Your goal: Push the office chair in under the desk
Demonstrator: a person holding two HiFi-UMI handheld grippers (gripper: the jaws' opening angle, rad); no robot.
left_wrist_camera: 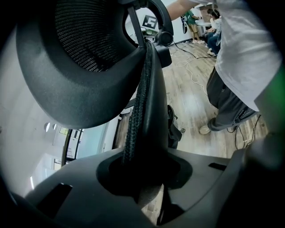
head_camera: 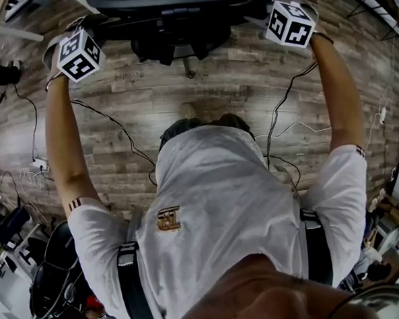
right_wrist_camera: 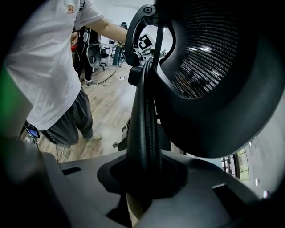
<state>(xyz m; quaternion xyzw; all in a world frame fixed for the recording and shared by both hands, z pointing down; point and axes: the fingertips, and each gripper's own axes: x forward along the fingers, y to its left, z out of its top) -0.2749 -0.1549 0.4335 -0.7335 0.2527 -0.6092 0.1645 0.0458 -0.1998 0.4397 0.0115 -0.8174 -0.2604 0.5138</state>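
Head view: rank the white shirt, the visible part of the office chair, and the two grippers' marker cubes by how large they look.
1. white shirt
2. office chair, only partly in frame
3. left gripper's marker cube and right gripper's marker cube: they look alike, so they are left unranked.

No words or numbers can be read. The gold emblem on the white shirt is too blurred, and the marker cubes carry only black-and-white square patterns.

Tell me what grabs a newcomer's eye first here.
The black mesh-backed office chair stands at the head view's top, over grey wood-plank floor. The left gripper and right gripper each clamp a side edge of its backrest, ahead of the person's white shirt.
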